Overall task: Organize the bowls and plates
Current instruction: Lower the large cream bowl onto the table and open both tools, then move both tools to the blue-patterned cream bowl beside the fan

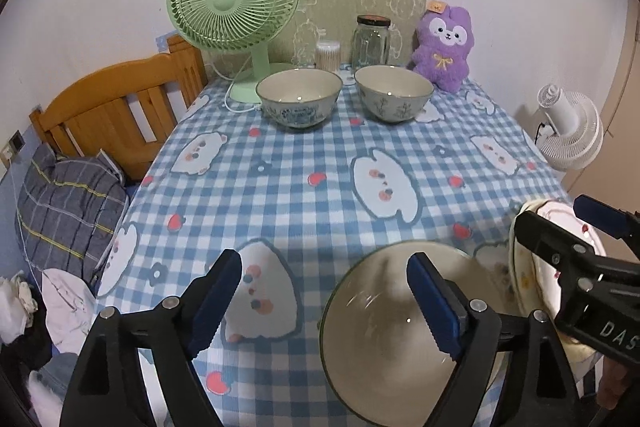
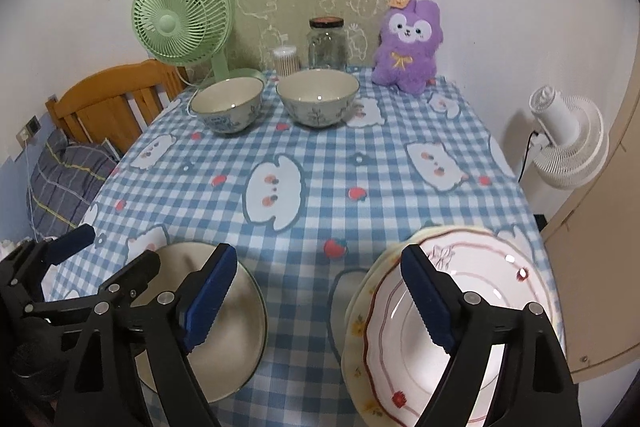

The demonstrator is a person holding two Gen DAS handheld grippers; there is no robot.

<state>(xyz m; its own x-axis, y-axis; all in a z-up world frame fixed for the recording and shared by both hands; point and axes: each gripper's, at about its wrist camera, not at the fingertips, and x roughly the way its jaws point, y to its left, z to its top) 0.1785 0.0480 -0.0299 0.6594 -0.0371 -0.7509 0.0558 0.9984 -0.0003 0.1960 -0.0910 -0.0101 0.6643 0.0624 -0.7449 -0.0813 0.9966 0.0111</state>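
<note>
Here the near bowl (image 1: 384,331) sits under the left gripper's (image 1: 324,303) open jaws.

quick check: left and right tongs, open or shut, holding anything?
Left tongs: open, holding nothing; one finger hangs over the near bowl.
Right tongs: open, holding nothing; one finger hangs over the stacked plates.

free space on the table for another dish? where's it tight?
The middle of the blue checked tablecloth is bare, from the two patterned bowls at the back to the near edge. The near edge is crowded: cream bowl, stacked floral plates, both open claws. The back row by the green fan is full.
</note>
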